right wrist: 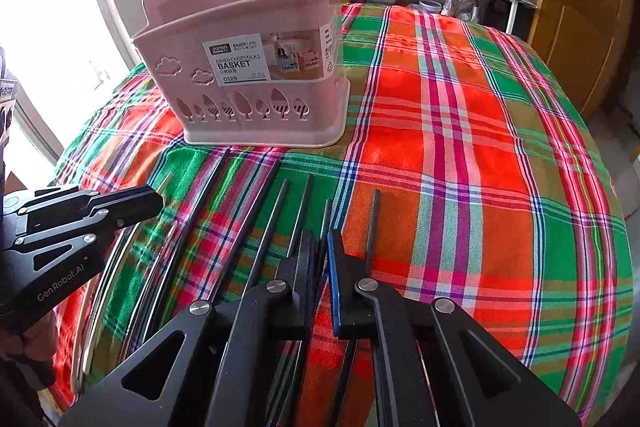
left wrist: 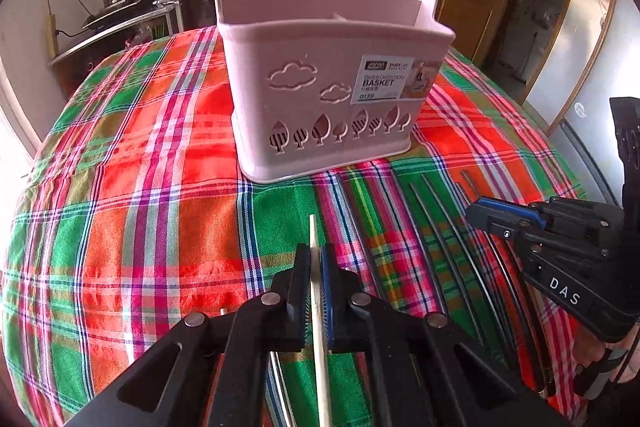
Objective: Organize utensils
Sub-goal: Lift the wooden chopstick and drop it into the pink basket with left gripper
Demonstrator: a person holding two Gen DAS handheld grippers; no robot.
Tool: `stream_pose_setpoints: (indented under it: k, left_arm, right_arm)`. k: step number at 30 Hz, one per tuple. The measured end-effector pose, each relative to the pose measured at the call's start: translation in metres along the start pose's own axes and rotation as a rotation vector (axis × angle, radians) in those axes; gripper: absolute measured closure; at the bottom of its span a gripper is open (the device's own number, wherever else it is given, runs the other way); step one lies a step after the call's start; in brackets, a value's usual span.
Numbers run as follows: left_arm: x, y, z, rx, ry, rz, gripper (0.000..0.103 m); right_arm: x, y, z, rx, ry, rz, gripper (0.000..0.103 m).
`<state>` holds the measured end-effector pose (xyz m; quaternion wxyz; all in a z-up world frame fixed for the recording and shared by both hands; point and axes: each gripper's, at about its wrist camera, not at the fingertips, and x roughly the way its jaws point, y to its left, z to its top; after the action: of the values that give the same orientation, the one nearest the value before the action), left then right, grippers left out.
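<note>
Left hand-held gripper [left wrist: 315, 291]: jaws closed on 1 slim pale chopstick [left wrist: 313, 233], long axis pointing ahead. Right hand-held gripper [right wrist: 319, 279]: jaws closed on 1 thin black chopstick [right wrist: 327, 213]. More black chopsticks [right wrist: 276, 215] lie in a row on the plaid-covered bench [right wrist: 460, 147], just beside both. Beyond stands the pink divided plastic basket [left wrist: 320, 67], upright, straight ahead of the left hand-held gripper, ahead-left of the right. Its near wall must be cleared from above.

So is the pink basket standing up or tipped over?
Standing up: the pink basket sits flat on its base on the checked tablecloth, open top upward.
</note>
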<state>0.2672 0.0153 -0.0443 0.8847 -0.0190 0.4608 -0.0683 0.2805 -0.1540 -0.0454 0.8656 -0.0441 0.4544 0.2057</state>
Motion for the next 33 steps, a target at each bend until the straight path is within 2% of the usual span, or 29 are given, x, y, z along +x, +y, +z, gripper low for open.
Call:
stream_pose_setpoints:
  k: [5, 12, 17, 26, 33]
  left_arm:
    - [-0.039, -0.005, 0.006, 0.010, -0.074, -0.042, 0.098]
    - [-0.118, -0.014, 0.025, 0.028, -0.206, -0.087, 0.098]
    - [-0.151, -0.012, 0.033, 0.041, -0.266, -0.105, 0.098]
    - [-0.161, 0.000, 0.045, 0.026, -0.300, -0.105, 0.098]
    - [-0.175, 0.007, 0.086, 0.017, -0.329, -0.117, 0.098]
  right_arm:
    - [-0.034, 0.005, 0.005, -0.004, -0.071, 0.019, 0.097]
    - [-0.093, 0.014, 0.015, -0.027, -0.200, 0.039, 0.098]
    - [-0.127, 0.015, 0.022, -0.027, -0.285, 0.047, 0.098]
    - [-0.160, 0.012, 0.038, -0.026, -0.381, 0.049, 0.098]
    - [-0.173, 0.015, 0.066, -0.031, -0.436, 0.061, 0.099]
